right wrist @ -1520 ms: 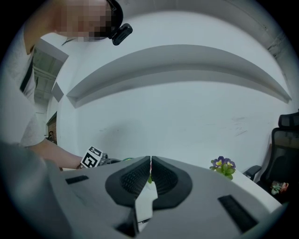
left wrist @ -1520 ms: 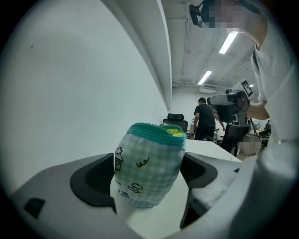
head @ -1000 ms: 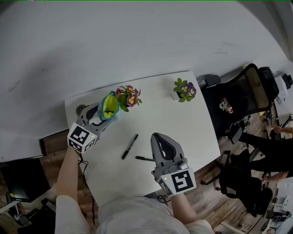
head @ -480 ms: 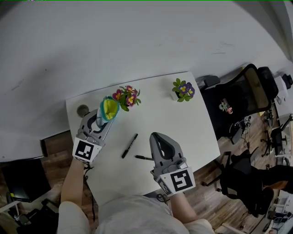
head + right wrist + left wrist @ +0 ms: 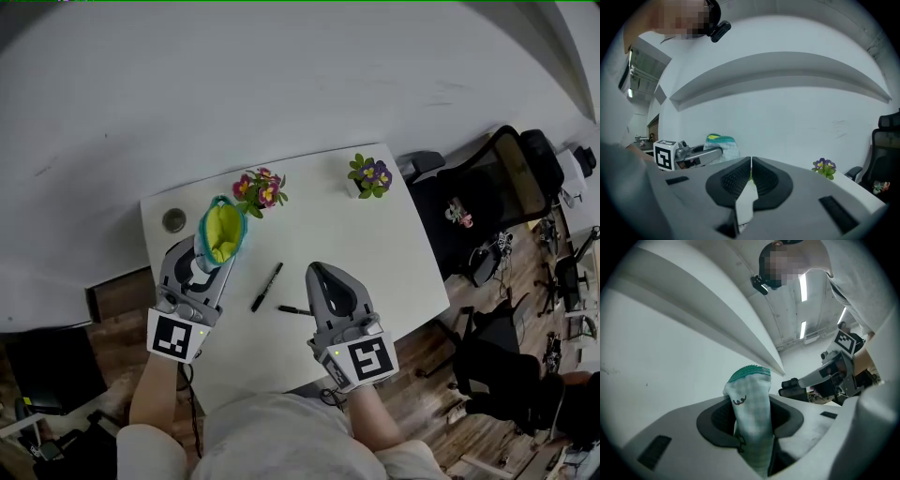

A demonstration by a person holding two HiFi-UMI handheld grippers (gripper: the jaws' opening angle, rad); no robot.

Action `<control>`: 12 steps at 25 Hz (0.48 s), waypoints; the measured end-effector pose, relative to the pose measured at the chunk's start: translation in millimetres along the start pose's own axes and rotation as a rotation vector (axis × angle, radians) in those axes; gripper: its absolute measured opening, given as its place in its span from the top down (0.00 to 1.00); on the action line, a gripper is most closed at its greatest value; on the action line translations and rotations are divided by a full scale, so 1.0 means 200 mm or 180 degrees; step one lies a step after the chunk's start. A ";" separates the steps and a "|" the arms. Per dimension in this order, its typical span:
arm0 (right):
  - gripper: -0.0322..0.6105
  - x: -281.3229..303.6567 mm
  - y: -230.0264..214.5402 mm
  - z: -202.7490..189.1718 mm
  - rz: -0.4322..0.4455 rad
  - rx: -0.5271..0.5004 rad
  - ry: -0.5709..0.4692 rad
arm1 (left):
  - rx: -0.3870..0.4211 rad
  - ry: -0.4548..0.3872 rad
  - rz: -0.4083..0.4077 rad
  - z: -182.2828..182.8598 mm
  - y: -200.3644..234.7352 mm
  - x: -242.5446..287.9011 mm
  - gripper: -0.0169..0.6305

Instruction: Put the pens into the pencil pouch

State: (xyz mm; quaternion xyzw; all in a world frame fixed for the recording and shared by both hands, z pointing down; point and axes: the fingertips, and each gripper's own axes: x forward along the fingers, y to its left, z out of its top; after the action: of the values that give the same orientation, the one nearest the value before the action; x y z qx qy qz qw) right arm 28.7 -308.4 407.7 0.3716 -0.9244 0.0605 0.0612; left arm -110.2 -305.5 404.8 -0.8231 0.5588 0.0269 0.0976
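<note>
A white table [image 5: 375, 253] filled the centre of the head view, set against a plain white wall [image 5: 281, 84]; wooden floor [image 5: 450, 412] showed at the lower right, with a black office chair [image 5: 487, 187] beside the table's right edge. Two flower pots [image 5: 262, 190] [image 5: 369, 174] stood along the table's upper edge; a small round dark object [image 5: 174, 220] sat at its upper left corner. Two pens [image 5: 267, 287] [image 5: 293, 309] lay on the tabletop between the grippers. The left gripper [image 5: 208, 253], at centre left, had just been closing its jaws and pinched the pencil pouch [image 5: 221, 232], holding it mouth-up above the table; the right gripper [image 5: 318, 273], at lower centre, had its jaws pressed together with nothing in them.
</note>
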 end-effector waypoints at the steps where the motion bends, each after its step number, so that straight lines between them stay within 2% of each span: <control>1: 0.91 -0.02 0.01 0.00 -0.0025 0.0002 -0.0007 | 0.0002 -0.0047 0.0001 0.03 -0.01 -0.02 0.73; 5: 0.91 -0.10 0.05 0.01 -0.0144 -0.0006 -0.0021 | -0.0014 -0.0170 -0.0063 0.14 -0.08 -0.10 0.73; 12: 0.91 -0.28 0.07 -0.04 -0.0475 -0.0018 0.0060 | -0.0055 -0.0194 -0.0269 0.23 -0.18 -0.20 0.73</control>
State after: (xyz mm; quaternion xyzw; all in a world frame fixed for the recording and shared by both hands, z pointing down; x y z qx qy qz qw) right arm 59.5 -259.9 405.3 0.4387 -0.8937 0.0567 0.0753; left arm -88.9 -248.1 370.9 -0.8456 0.5200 0.0526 0.1086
